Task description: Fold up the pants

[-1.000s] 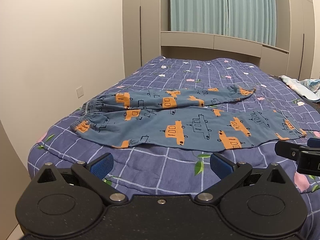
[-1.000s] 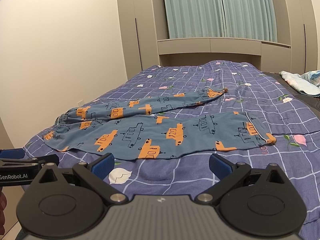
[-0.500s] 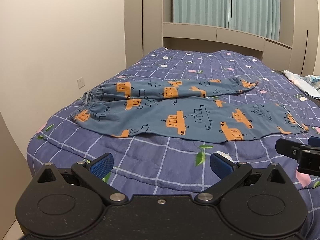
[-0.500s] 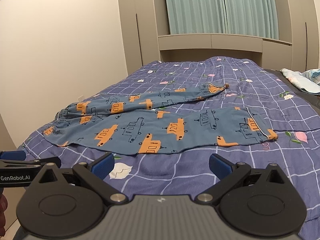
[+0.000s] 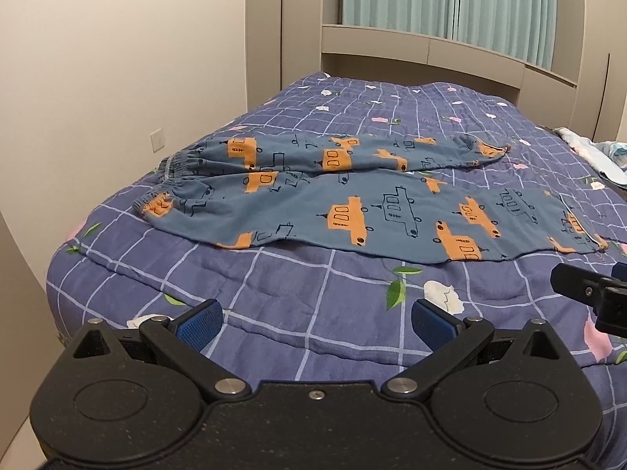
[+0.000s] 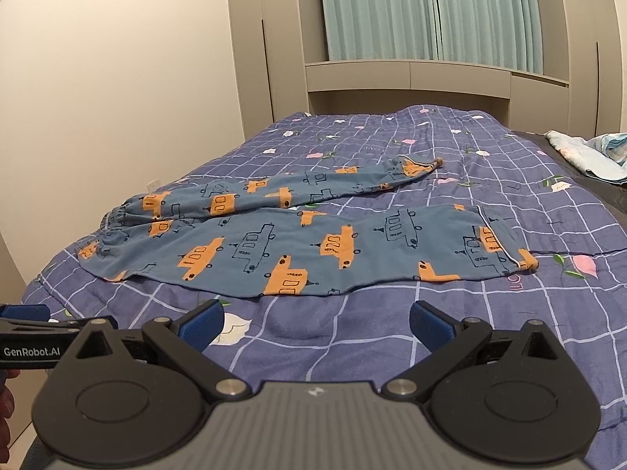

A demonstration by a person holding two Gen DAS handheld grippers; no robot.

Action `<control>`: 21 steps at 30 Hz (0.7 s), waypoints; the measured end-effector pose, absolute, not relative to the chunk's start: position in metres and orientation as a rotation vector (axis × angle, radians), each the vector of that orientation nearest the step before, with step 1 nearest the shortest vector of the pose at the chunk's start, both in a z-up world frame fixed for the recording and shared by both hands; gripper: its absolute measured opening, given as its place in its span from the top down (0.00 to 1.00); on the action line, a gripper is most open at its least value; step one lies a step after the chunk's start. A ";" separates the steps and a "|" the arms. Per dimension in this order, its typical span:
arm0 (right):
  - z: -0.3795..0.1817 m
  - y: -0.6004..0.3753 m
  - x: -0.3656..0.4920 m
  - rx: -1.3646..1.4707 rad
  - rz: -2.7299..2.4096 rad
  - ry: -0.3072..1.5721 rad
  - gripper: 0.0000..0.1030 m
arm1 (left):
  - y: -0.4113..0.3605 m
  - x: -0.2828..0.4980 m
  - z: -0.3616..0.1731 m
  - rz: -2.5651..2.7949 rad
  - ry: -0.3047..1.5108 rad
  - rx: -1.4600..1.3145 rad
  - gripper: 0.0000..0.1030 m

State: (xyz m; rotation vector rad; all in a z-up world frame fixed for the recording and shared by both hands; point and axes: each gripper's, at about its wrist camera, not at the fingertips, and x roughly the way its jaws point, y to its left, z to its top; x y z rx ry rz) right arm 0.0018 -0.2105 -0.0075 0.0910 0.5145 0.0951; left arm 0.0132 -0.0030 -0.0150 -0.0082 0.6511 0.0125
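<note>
While both jaws gape empty, pants (image 5: pixel 352 203) unfolded, wall outlet (image 5: pixel 156 140) clearest leftward.

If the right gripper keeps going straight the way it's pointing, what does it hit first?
Probably the bare quilt just ahead of the open right gripper, short of the near leg of the pants; depth is hard to judge.

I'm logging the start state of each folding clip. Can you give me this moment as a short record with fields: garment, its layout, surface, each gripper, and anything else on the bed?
garment: blue pants with orange vehicle print
layout: spread flat, unfolded; legs split in a V, waistband toward the wall side, cuffs to the right
surface: purple checked quilt on a bed
left gripper: open, short of the pants, holding nothing
right gripper: open, short of the pants, holding nothing
other: light blue cloth at the far right edge
</note>
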 end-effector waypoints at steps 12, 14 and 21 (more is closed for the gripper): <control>-0.006 -0.212 0.005 0.091 0.095 0.518 0.00 | 0.004 0.028 -0.010 -0.021 0.688 -0.084 0.01; -0.005 -0.214 0.007 0.095 0.096 0.518 0.00 | 0.005 0.031 -0.008 -0.021 0.678 -0.083 0.01; 0.000 -0.216 0.016 0.100 0.131 0.506 0.00 | 0.006 0.039 -0.001 -0.052 0.603 -0.115 0.00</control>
